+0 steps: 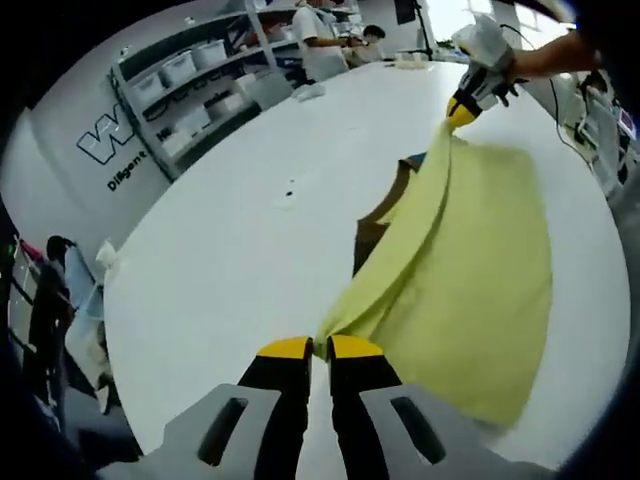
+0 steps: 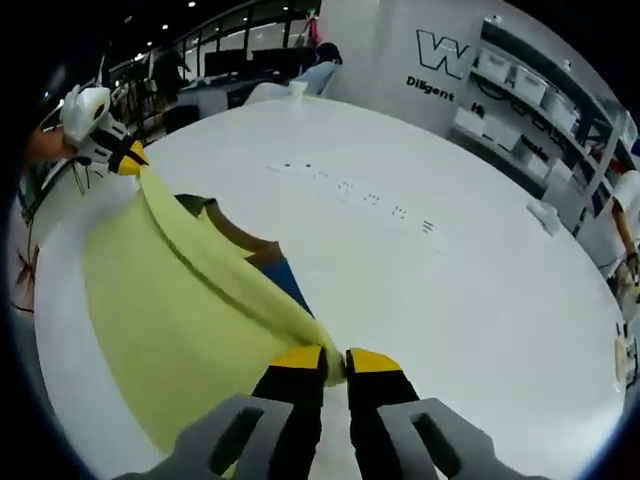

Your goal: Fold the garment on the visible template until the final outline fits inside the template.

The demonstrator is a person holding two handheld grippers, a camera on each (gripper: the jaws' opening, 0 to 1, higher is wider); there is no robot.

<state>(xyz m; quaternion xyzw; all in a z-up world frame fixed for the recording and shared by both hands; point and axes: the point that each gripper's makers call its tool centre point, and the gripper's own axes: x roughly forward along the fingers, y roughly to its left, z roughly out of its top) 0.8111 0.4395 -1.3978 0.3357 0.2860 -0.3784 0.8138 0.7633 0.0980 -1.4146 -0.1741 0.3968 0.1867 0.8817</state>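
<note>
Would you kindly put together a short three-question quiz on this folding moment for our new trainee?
1. True or false: both grippers are shut on the yellow garment.
2. Multiple choice: what shows beneath the lifted cloth on the white table?
A. a brown and blue template
B. a red tray
C. a stack of plates
3. Fill in: in the left gripper view, the left gripper pinches one corner low and close to the camera, while the right gripper holds the far corner ____ the table.

Key
1. True; the edge between the two grippers is stretched taut.
2. A
3. above
</note>
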